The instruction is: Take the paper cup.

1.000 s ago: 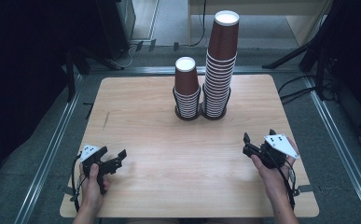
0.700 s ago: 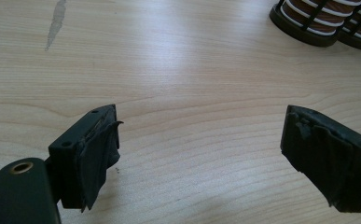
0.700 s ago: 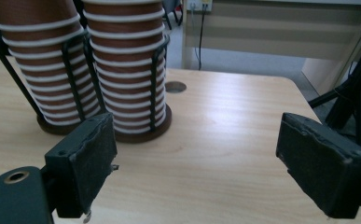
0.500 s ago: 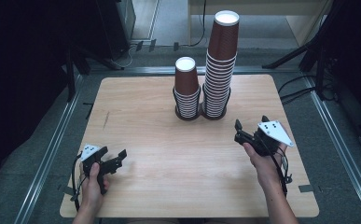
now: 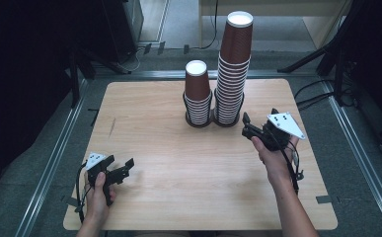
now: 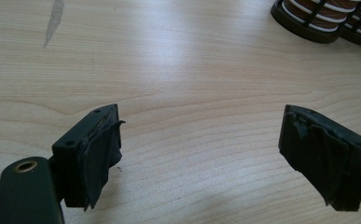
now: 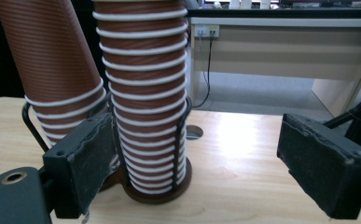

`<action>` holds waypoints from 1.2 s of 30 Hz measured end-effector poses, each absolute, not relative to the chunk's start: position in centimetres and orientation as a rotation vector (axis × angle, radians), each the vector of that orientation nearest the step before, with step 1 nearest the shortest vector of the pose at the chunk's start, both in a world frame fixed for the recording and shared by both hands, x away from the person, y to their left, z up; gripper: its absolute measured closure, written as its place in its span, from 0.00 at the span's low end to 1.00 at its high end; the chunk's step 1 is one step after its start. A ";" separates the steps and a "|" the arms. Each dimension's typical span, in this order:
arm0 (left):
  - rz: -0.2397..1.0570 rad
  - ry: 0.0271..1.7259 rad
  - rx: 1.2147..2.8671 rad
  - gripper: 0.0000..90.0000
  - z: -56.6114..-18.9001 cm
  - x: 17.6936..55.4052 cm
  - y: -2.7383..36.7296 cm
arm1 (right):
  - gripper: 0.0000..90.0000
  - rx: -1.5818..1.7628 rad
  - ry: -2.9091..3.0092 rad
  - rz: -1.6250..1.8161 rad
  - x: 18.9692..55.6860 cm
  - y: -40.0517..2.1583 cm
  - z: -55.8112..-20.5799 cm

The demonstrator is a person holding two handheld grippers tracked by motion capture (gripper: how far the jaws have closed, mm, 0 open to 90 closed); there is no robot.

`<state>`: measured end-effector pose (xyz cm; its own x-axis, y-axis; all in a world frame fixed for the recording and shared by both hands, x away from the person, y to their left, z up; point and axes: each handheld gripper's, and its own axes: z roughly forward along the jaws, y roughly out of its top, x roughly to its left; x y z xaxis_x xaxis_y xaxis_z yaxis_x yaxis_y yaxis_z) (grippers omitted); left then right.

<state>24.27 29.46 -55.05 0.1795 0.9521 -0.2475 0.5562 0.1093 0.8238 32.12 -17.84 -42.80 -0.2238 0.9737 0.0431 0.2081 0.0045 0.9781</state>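
We had the right gripper [image 5: 249,127] jaws wide, just beside the tall cup stack [image 5: 232,69] and short cup stack [image 5: 198,98] at the table [image 5: 178,197] far edge, left gripper [image 5: 123,168] also wide, well apart near us.

Black hand-held gripper [image 5: 248,127], grey plate

No lettering, label, brand, number or sign can be read anywhere on the table [image 5: 178,197]. The stacked brown paper cups [image 5: 234,69] carry ribbing and white rims but no print (the dots on the right gripper's grey plate [image 5: 285,124] are holes, not characters).
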 end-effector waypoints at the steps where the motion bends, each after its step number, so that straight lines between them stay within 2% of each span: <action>1: 0.556 1.489 1.562 0.14 -55.1 24.3 29.5 | 0.13 1.258 1.528 1.289 32.2 -17.7 -42.6; 11: 0.547 1.485 1.563 0.14 -55.1 24.3 29.5 | 0.13 1.245 1.530 1.277 33.6 -16.6 -41.0; 20: 0.542 1.482 1.565 0.14 -55.1 24.3 29.5 | 0.07 1.245 1.518 1.290 35.2 -15.7 -39.6; 36: 0.539 1.479 1.572 0.14 -55.1 24.4 29.5 | 0.08 1.249 1.493 1.293 38.1 -14.8 -37.3</action>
<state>24.36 29.54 -55.07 0.1947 0.9478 -0.2524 0.5632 0.1027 0.8199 38.08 -14.84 -37.25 -0.2098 0.9769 0.0406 0.1796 -0.0023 0.9837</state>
